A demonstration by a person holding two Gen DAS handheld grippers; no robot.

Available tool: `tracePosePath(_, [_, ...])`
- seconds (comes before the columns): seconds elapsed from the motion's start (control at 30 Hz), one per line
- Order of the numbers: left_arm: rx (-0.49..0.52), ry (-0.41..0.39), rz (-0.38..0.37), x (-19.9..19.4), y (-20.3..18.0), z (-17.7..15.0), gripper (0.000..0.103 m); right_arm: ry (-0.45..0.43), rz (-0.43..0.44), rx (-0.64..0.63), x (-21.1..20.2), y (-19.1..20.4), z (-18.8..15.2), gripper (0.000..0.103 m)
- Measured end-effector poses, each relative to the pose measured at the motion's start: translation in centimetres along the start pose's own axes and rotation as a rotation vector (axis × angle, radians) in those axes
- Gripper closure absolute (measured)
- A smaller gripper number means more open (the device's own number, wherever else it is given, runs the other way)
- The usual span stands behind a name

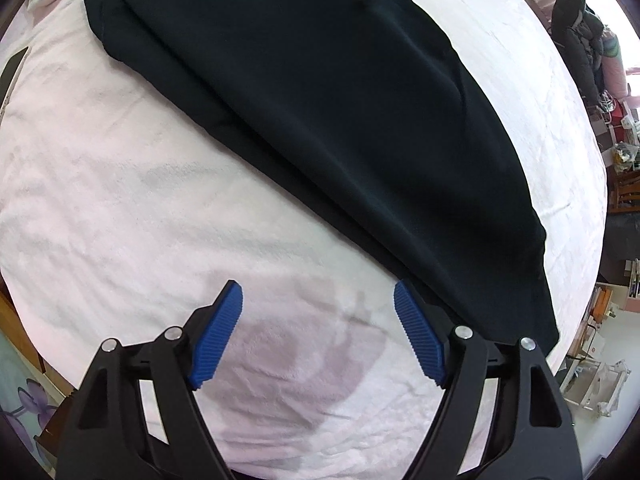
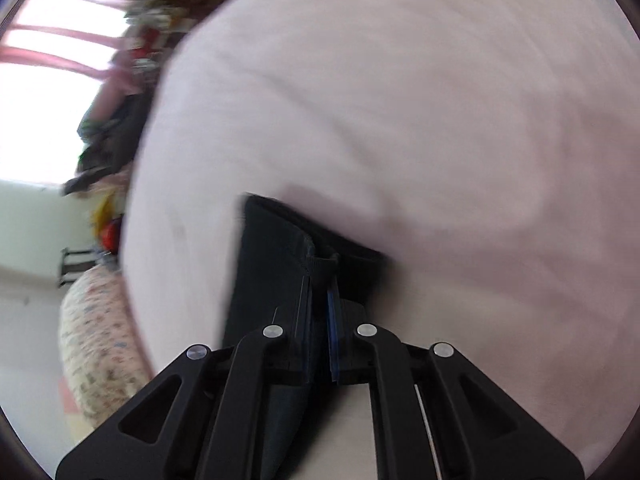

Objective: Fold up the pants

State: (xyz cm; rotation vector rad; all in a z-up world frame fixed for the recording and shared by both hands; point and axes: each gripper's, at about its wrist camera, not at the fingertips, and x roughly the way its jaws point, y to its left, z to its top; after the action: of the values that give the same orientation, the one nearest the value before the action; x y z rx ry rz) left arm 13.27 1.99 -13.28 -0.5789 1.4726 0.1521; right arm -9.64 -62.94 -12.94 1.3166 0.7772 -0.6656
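Right now the dark pants (image 1: 312,120) lie stretched out on a bed with a soft pink blanket (image 1: 120,200). They run slantwise across the blanket, from the far left corner down to the near right side. The cloth lies mostly flat, with one long fold line along its left edge.

The left gripper (image 1: 318,300) hangs over the bare blanket, just beside the near end of the pants. Its two blue pads (image 1: 218,336) stand wide apart, with nothing between them. The right-side pad sits just at the edge of the dark cloth.

The right gripper (image 2: 320,308) is squeezed tight on an end of the pants (image 2: 280,248). A bit of dark cloth is pinched between its fingers, and more hangs below them. That picture is blurry. A flowered pillow (image 2: 100,340) lies off to the left of the bed.
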Motion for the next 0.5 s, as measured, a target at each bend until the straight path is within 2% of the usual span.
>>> tracePosePath(0.07, [0.007, 0.002, -0.004, 0.3, 0.2, 0.5, 0.025, 0.027, -0.031, 0.014, 1.3, -1.5, -0.3, 0.092])
tracePosePath(0.1, [0.01, 0.001, -0.006, 0.0, 0.4, -0.3, 0.025, 0.039, -0.031, 0.018, 1.7, -1.7, -0.4, 0.09])
tracePosePath(0.13, [0.011, -0.004, -0.016, 0.0, 0.8, 0.0, 0.025, 0.051, -0.037, 0.021, 1.7, -1.6, -0.3, 0.083])
tracePosePath(0.17, [0.014, -0.008, -0.023, -0.1, 0.9, -0.3, 0.024, 0.068, -0.038, 0.02, 1.5, -1.4, -0.3, 0.068])
tracePosePath(0.2, [0.019, -0.013, -0.028, -0.2, 1.2, -0.9, 0.024, 0.09, -0.045, 0.007, 1.1, -1.1, -0.3, 0.06])
tracePosePath(0.23, [0.024, -0.015, -0.035, 0.1, 1.7, -0.5, 0.022, 0.09, -0.054, -0.005, 0.3, -0.9, -0.3, 0.057])
tracePosePath(0.27, [0.027, -0.015, -0.041, -0.5, 1.3, -1.7, 0.022, 0.068, -0.06, -0.015, -0.7, -0.6, -0.5, 0.057])
tracePosePath(0.33, [0.03, -0.012, -0.06, -0.3, 1.8, -1.1, 0.022, -0.003, -0.037, -0.055, -3.3, 0.5, -1.0, 0.057])
tracePosePath(0.37, [0.033, -0.012, -0.075, -1.3, 1.8, -1.3, 0.022, -0.022, -0.008, -0.113, -4.2, 2.2, -1.6, 0.057])
tracePosePath(0.4, [0.044, -0.015, -0.091, -1.0, 2.0, -1.1, 0.02, 0.001, 0.02, -0.169, -4.2, 3.9, -2.1, 0.057])
tracePosePath(0.47, [0.063, -0.022, -0.103, -1.0, 2.3, -0.6, 0.019, 0.131, 0.104, -0.3, -2.5, 8.3, -3.6, 0.057])
tracePosePath(0.5, [0.073, -0.028, -0.112, -1.0, 2.6, -0.2, 0.018, 0.234, 0.14, -0.389, -0.8, 11.7, -5.2, 0.057])
